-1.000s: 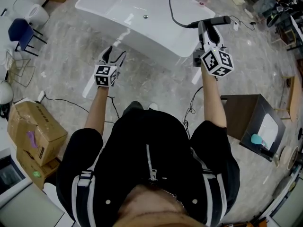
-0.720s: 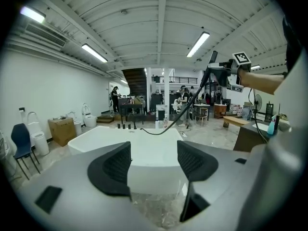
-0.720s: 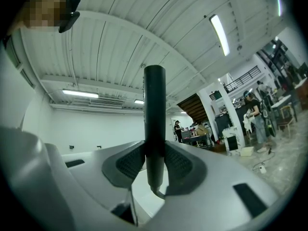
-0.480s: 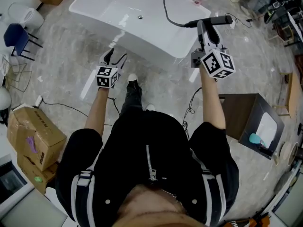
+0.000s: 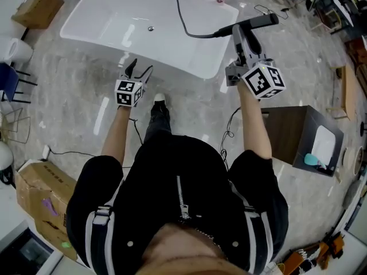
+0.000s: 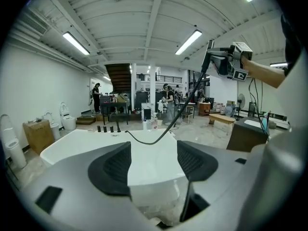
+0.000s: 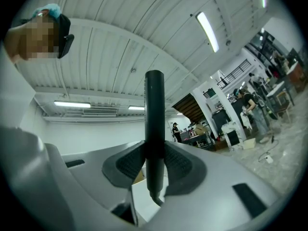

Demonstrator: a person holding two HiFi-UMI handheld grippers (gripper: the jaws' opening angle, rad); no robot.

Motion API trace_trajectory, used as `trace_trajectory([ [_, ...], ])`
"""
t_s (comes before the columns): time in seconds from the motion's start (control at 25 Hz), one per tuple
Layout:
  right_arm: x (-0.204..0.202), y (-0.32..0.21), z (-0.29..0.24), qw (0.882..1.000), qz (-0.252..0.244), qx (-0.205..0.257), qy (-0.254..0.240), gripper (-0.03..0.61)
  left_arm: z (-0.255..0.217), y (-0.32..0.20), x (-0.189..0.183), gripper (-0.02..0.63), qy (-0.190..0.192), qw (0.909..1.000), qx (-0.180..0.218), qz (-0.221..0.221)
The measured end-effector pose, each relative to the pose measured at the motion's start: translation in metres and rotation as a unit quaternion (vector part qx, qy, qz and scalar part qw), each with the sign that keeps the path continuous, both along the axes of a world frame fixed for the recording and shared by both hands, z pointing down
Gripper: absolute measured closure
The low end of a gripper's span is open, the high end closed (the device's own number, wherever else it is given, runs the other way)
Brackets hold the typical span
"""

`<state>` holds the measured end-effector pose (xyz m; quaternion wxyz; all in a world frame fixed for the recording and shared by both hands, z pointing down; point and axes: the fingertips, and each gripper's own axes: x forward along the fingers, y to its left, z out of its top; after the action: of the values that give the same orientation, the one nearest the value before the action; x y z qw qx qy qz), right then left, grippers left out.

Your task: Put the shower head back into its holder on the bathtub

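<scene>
The step in hand looks like the carry: the shower head [image 5: 256,22] is held up in the air at the upper right of the head view, over the floor just off the near right corner of the bathtub [image 5: 109,24], and is not yet in any holder. The right gripper [image 5: 237,32] has its jaws clamped on it; in the right gripper view the black handle [image 7: 155,119] stands straight up between the two ribbed pads [image 7: 130,165], pinched at its lower part. The left gripper [image 5: 138,69], lower left of centre, has its jaws apart with nothing between them; its own view looks across the open gap [image 6: 153,160] at the white tub [image 6: 72,146].

The shower head is a slim, plain black stick, lying roughly level in the head view. A black hose [image 5: 184,20] leaves its left end, sags over the tub and runs to the far rim at the top of the frame, where a row of small dark fittings [image 6: 107,128] stands. Which of them is the holder I cannot tell.

The next move probably calls for carrying the handle across the tub toward those fittings, turning it to line up with the holder, and minding the slack hose so it does not snag.
</scene>
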<state>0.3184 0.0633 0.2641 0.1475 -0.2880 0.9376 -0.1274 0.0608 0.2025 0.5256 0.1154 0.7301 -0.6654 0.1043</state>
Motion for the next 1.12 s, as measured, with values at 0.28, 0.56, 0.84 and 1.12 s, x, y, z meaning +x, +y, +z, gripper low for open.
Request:
trace_trajectory([
  [0.28,-0.023,-0.045,-0.019,0.999,0.028,-0.008,-0.019,0.453,0.011,-0.093,-0.014,0.31,-0.012,0.9961,-0.019,0.085],
  [0.56,-0.043,-0.088,-0.047,0.997,0.067,-0.014,-0.019,0.453,0.026,-0.18,-0.024,0.31,-0.028,0.9845,-0.049,0.166],
  [0.84,-0.044,-0.102,-0.045,0.994,0.097,-0.042,-0.04,0.453,0.051,-0.239,0.017,0.318,-0.059,0.9603,-0.054,0.267],
  [1.12,-0.047,-0.109,-0.054,0.99,0.115,-0.049,-0.062,0.453,0.06,-0.288,0.069,0.382,-0.081,0.9347,-0.041,0.344],
])
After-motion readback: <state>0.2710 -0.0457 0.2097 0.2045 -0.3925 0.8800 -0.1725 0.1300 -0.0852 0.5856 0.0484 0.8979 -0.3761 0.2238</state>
